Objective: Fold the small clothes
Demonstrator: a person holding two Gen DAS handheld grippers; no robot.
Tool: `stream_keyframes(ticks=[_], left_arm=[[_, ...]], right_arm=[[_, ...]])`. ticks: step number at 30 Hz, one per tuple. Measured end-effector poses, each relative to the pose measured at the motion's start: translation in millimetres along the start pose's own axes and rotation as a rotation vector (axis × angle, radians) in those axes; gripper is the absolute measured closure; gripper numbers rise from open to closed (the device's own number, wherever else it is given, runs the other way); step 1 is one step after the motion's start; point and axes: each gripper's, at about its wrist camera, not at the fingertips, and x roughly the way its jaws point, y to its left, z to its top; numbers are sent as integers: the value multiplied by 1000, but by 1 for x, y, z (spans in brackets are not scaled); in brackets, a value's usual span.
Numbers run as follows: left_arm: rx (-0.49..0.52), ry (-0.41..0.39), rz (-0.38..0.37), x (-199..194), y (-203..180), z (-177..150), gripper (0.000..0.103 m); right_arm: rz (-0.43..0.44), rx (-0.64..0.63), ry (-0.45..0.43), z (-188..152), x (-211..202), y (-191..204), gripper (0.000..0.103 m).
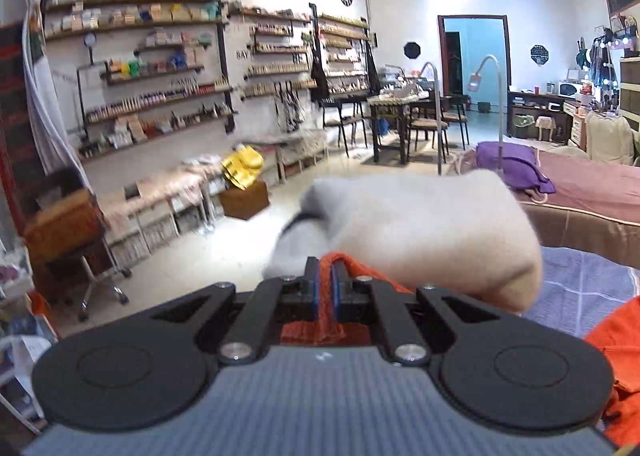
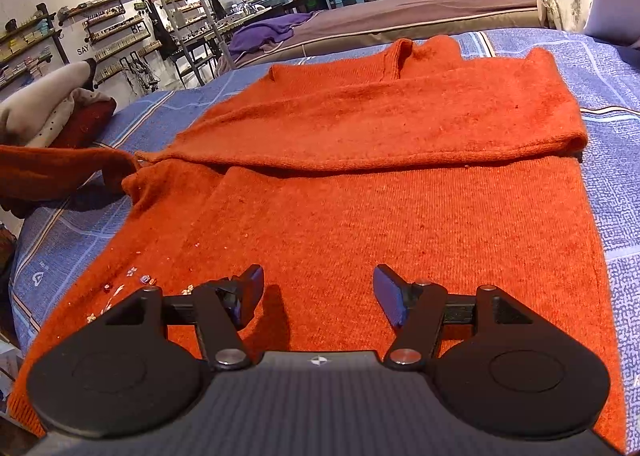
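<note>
An orange knit sweater lies spread on the blue patterned bedcover, its right sleeve folded across the chest. The left sleeve is lifted off the bed at the left edge of the right wrist view. My left gripper is shut on that orange sleeve cuff, held up in the air and pointing out over the room. My right gripper stands open just above the sweater's lower body, with nothing between its fingers.
A pile of cream and dark red clothes sits at the bed's left side, and shows as a cream bundle close ahead in the left wrist view. Beyond are a mauve bed, shelves and floor.
</note>
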Motion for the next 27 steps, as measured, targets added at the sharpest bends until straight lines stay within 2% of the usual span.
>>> stream_keyframes(ticks=[4,6,9,11,15,19,21,24,27], left_arm=[[18,-64,52,-26,9,19,97],[0,-64,58,-33,11,22,97],[-1,-82,5,-52,-1,23,97],[32,-97,-48,-63,-26,21,97],[155,-126,-189,-69,-113,18,97],[231,-148,-419,-70,-232,18,97],[285,-158,-543,-83,-297,10,97],[369,-169,-730,-117,-396,-28,97],[419,-113,-898,-154,-479,-79,97]], right_arm=[[8,17,-4,0,-2,-5,3],[10,21,-6,-1,-2,-6,3],[11,14,-8,-1,-1,-4,3],[16,15,-11,-1,-2,-4,3],[26,31,-13,-1,-5,-8,3],[32,54,-21,0,-13,-12,3],[26,61,-35,0,-20,-16,3],[-7,76,-65,2,-35,-26,3],[-60,106,-94,2,-51,-43,3]])
